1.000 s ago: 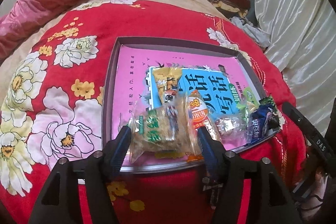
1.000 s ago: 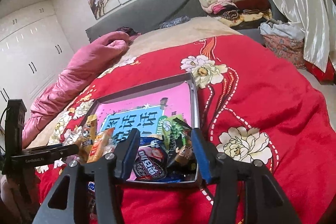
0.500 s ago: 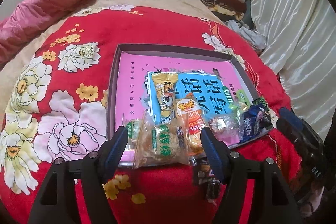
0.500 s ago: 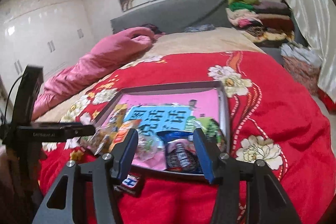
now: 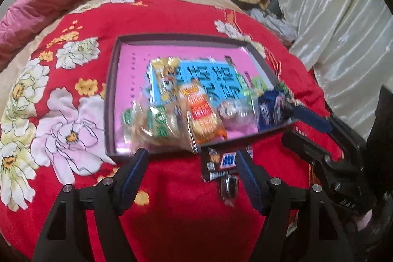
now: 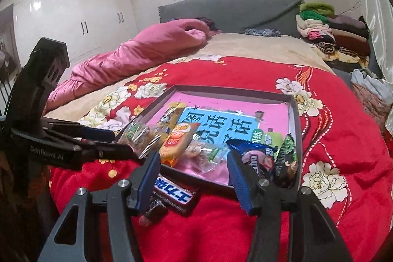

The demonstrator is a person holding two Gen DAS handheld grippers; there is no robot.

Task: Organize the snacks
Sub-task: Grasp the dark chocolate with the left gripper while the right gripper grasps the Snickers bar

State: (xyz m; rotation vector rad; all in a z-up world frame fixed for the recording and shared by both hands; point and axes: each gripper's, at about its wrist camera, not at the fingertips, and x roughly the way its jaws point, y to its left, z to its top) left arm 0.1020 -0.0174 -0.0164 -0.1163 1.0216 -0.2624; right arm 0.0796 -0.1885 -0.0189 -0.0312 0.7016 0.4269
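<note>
A dark shallow tray (image 5: 110, 90) with a pink floor lies on the red flowered blanket (image 5: 73, 16). Several snacks crowd its near edge: a clear biscuit bag (image 5: 157, 124), an orange packet (image 5: 201, 114), a yellow packet (image 5: 167, 80) and a dark blue packet (image 5: 267, 109). A dark chocolate bar (image 5: 221, 163) and a small wrapped sweet (image 5: 228, 186) lie on the blanket just outside the tray. My left gripper (image 5: 191, 158) hovers open at the tray's near rim, holding nothing. My right gripper (image 6: 194, 158) is open too, above the chocolate bar (image 6: 174, 195), facing the orange packet (image 6: 179, 139) and blue packet (image 6: 255, 158).
A pink quilt (image 6: 147, 48) lies bunched at the far left of the bed. Folded clothes (image 6: 331, 31) are stacked at the head on the right. A pale curtain (image 5: 331, 16) hangs right of the bed, and white wardrobes (image 6: 73, 11) stand on the left.
Both grippers have drawn back from the tray, so the snacks now lie beyond the fingertips. The chocolate bar on the blanket has come into view. The right view has rolled level.
</note>
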